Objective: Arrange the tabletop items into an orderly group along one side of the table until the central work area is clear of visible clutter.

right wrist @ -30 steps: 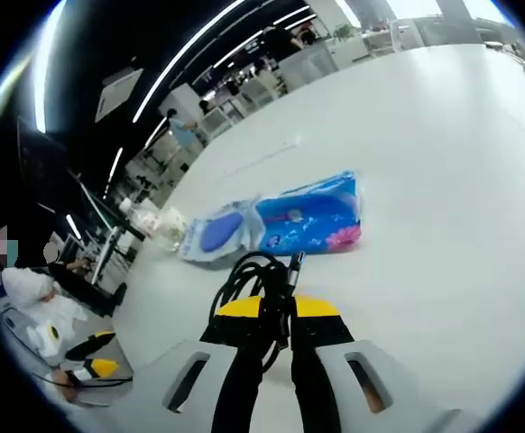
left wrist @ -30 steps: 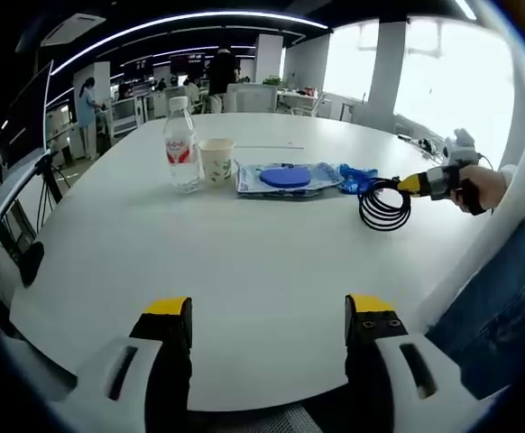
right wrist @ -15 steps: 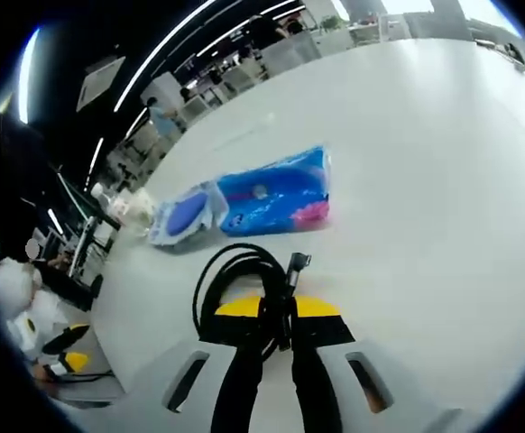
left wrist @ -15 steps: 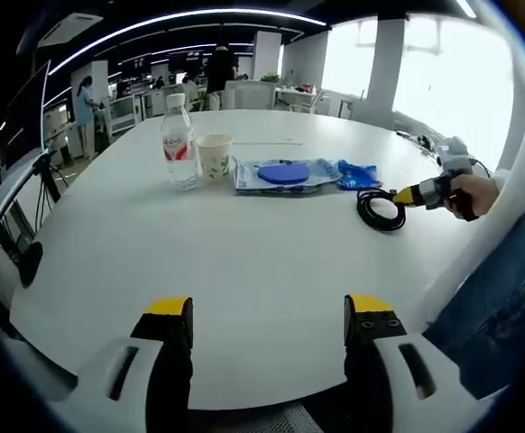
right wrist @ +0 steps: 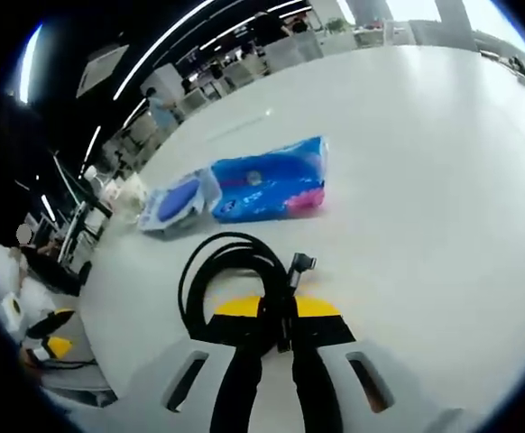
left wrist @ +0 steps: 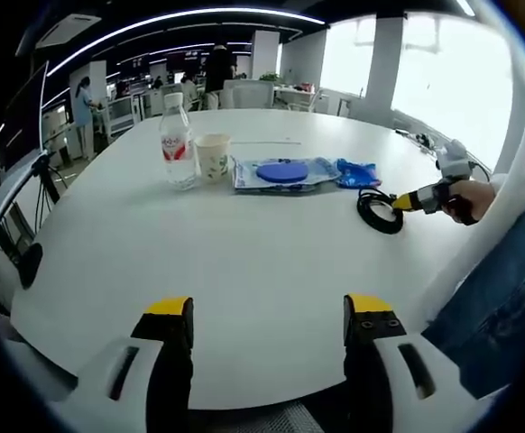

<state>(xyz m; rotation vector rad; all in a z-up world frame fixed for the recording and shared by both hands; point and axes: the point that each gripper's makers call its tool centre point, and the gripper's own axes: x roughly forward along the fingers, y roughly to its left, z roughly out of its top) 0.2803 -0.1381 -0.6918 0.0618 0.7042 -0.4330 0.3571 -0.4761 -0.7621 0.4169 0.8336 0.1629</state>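
The left gripper view took in the whole row on the desk (left wrist: 244,262): bottle (left wrist: 177,144), paper cup (left wrist: 213,159), blue-lidded pack (left wrist: 280,173) and blue packet (left wrist: 357,173). The left tongs (left wrist: 267,320) stood spread and empty. The right gripper view showed the right tongs (right wrist: 276,311) pinching a coiled black cable (right wrist: 222,280), which lay just in front of the blue packet (right wrist: 267,185), lower than a second earlier.

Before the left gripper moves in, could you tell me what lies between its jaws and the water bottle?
Nothing: in the left gripper view only bare white table lies between the open left gripper and the water bottle.
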